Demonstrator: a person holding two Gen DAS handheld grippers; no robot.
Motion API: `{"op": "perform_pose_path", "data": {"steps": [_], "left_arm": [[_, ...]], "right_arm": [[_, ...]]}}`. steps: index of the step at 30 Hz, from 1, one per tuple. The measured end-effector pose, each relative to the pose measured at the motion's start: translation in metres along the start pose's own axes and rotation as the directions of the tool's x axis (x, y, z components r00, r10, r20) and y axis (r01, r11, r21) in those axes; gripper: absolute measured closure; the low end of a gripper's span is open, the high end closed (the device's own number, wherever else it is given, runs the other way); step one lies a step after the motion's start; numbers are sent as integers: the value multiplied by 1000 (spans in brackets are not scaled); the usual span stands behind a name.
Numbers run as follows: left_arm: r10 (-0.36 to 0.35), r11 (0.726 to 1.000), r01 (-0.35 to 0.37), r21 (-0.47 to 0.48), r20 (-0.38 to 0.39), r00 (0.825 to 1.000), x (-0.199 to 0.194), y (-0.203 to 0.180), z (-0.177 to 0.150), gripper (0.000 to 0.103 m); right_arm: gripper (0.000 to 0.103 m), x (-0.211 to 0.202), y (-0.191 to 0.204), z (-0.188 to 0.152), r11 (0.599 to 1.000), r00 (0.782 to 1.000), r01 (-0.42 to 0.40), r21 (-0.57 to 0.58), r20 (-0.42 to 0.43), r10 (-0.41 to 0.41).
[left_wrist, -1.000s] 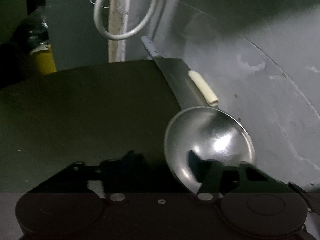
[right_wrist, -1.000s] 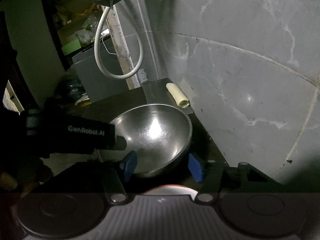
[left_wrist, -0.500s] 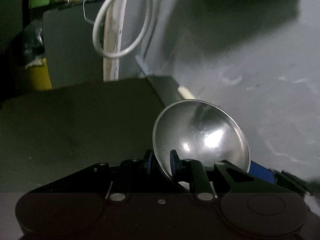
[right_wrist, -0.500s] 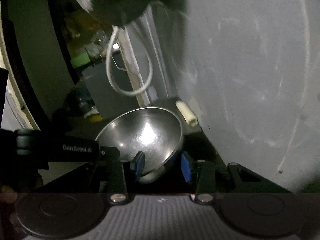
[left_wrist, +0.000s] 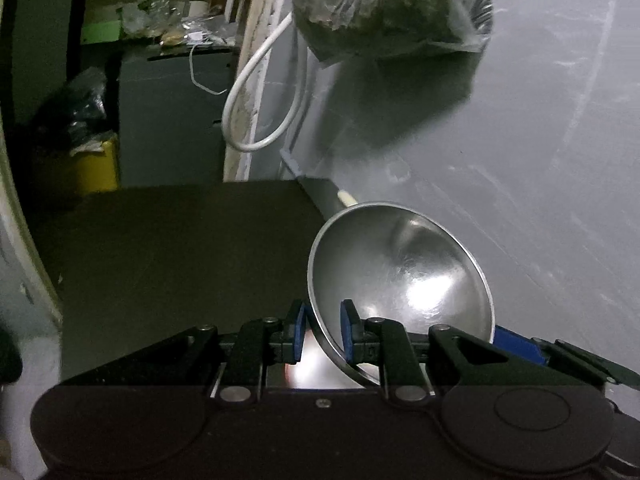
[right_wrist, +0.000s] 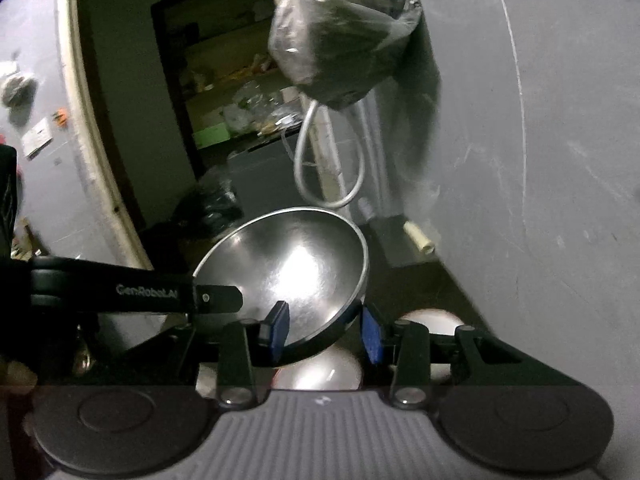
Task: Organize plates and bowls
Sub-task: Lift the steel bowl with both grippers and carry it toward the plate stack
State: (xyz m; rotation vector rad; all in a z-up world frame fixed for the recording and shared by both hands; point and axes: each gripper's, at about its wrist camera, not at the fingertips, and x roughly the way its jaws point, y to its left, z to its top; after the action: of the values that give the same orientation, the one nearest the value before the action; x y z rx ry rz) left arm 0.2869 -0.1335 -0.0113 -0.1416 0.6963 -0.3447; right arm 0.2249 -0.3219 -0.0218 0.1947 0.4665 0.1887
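Note:
A shiny steel bowl (left_wrist: 400, 276) (right_wrist: 288, 264) hangs tilted above the dark counter (left_wrist: 180, 248), held from two sides. My left gripper (left_wrist: 322, 334) is shut on the bowl's near left rim, one blue pad inside and one outside. In the right wrist view my right gripper (right_wrist: 324, 330) is shut on the bowl's near edge, with the wall of the bowl between its blue pads. The left gripper (right_wrist: 216, 294) reaches in from the left there. One blue pad of the right gripper (left_wrist: 516, 344) shows past the bowl's right side.
A grey wall (left_wrist: 540, 160) runs close on the right. A bag of dark stuff (left_wrist: 392, 8) hangs on it above a white hose loop (left_wrist: 256, 120). A cream roll (right_wrist: 418, 238) lies at the counter's far edge. Pale round dishes (right_wrist: 320, 372) sit below the bowl. A yellow bin (left_wrist: 96, 168) stands far left.
Both grippers have closed on the bowl's rim and lifted it off the counter, tilting it. Both views have risen, so the hanging bag now shows in full.

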Motion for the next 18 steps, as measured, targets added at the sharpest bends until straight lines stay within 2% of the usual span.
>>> {"op": "perform_pose_path", "data": {"steps": [5, 10, 18], "left_arm": [[-3, 998, -1, -63, -67, 998, -55, 19, -52, 84], [-26, 992, 7, -125, -152, 988, -86, 41, -97, 84], [-19, 990, -18, -143, -253, 967, -116, 48, -158, 80]], "right_arm": [[59, -43, 20, -41, 997, 993, -69, 25, -95, 71], [59, -69, 33, -79, 988, 964, -140, 61, -220, 150], [59, -96, 55, -122, 988, 926, -156, 7, -347, 149]]}}
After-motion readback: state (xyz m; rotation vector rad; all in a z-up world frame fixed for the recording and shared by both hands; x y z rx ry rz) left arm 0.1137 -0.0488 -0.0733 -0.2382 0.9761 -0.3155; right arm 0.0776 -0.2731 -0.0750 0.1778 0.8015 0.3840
